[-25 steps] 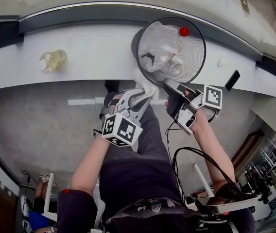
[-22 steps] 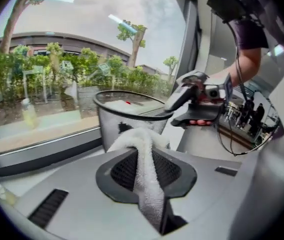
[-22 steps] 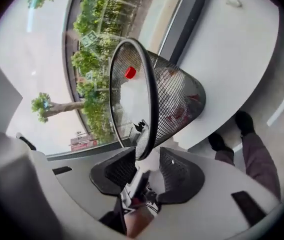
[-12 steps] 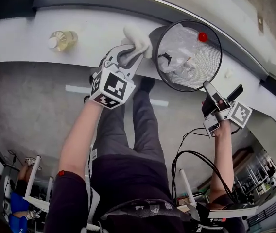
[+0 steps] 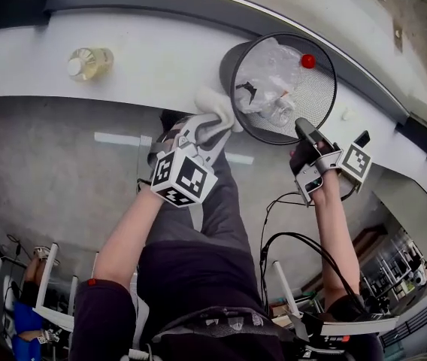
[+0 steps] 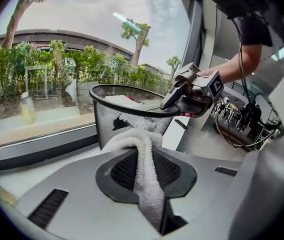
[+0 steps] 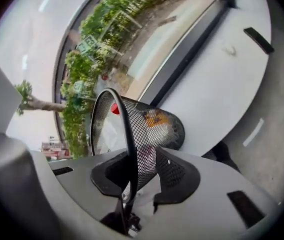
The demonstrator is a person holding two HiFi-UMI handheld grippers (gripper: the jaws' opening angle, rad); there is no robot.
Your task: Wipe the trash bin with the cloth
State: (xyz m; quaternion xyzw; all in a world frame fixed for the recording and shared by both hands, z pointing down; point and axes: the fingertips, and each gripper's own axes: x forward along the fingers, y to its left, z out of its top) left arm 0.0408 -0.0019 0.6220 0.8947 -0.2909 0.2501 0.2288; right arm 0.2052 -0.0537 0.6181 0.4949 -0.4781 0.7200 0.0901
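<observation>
cloth (image 6: 144, 169) soft, floppy, pinched tight mid-fold by left gripper (image 5: 212, 122). bin (image 7: 157, 129) light, springy mesh (tipped easily), best held at rim; jaws of right gripper (image 5: 302, 128) just closed there.

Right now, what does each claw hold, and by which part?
Left claw pinches the white cloth by a bunched fold. Right claw, its jaws having just closed further, clamps the trash bin by its rim.
</observation>
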